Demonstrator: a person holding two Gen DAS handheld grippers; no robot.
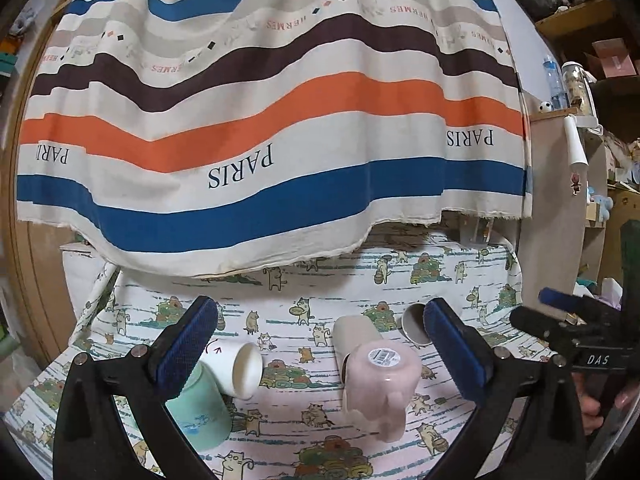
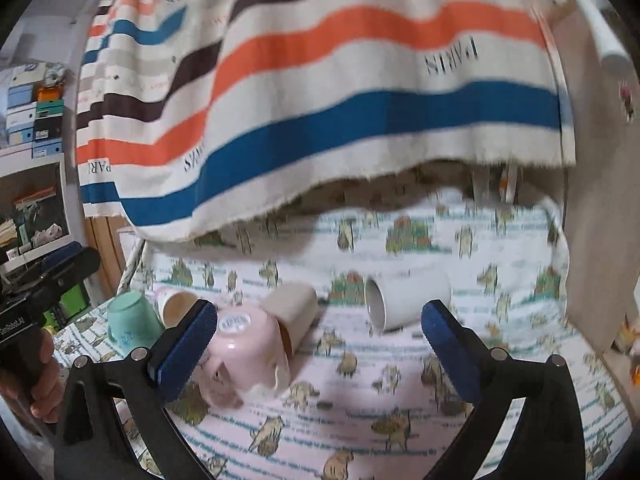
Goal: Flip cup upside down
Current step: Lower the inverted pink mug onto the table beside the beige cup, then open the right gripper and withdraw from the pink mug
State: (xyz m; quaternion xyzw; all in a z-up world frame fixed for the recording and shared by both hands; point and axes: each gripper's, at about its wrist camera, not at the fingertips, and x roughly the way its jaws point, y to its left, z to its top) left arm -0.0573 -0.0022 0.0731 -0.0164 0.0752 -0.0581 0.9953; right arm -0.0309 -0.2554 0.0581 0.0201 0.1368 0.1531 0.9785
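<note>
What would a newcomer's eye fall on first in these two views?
The big striped cloth hanging behind the table fills the upper view. Below it, on the cat-print tablecloth, a pink cup stands upside down among cups lying on their sides, like the white cup.

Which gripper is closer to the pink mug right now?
Left. The pink mug sits between the left gripper fingers; the right gripper hangs to its right.
</note>
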